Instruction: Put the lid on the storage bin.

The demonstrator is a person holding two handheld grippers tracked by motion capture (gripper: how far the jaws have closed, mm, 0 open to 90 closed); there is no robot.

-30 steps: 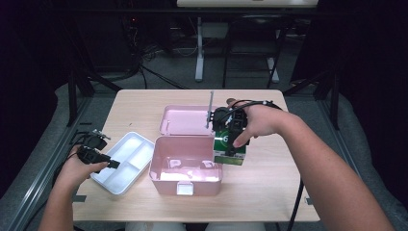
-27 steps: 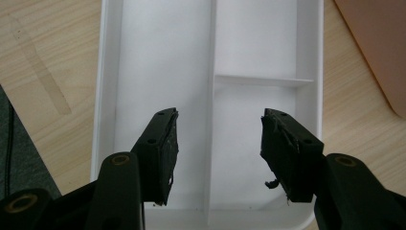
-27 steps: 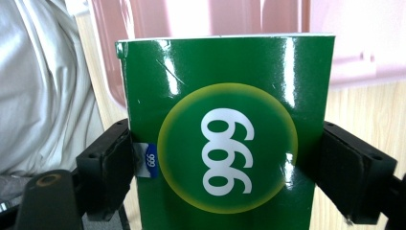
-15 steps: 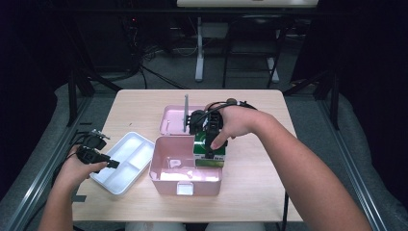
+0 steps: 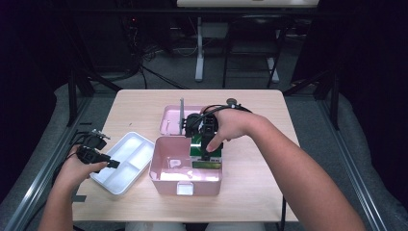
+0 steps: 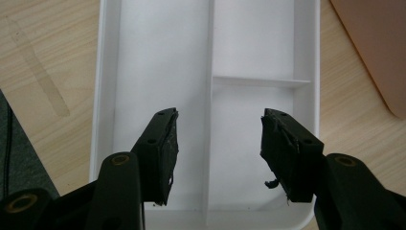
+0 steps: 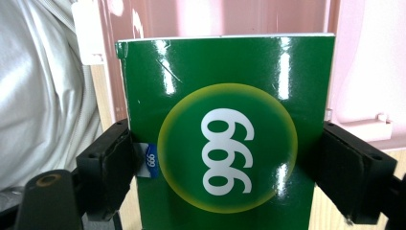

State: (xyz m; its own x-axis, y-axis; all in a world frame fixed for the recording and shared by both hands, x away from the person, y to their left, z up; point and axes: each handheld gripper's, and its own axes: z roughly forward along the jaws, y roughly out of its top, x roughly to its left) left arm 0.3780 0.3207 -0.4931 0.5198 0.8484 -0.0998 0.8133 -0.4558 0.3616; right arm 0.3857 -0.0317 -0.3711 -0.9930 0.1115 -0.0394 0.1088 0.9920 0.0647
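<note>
Now the right gripper [image 5: 206,153], jaws clamped on the green box [image 7: 225,143], has moved left over the pink case [image 5: 166,175]; left gripper [image 6: 218,148] gapes above the white tray [image 6: 158,57].

Light wooden table [image 5: 144,103] stands in a dark room, lit from above, surroundings nearly black. Grey floor [image 5: 308,103] around the table. Beyond the table's far edge, a white stand post [image 5: 198,53] rises from the floor, with black cables [image 5: 154,77] lying left of it. Dark metal frame bars [image 5: 29,192] run along the table's left side, another set on its right.
</note>
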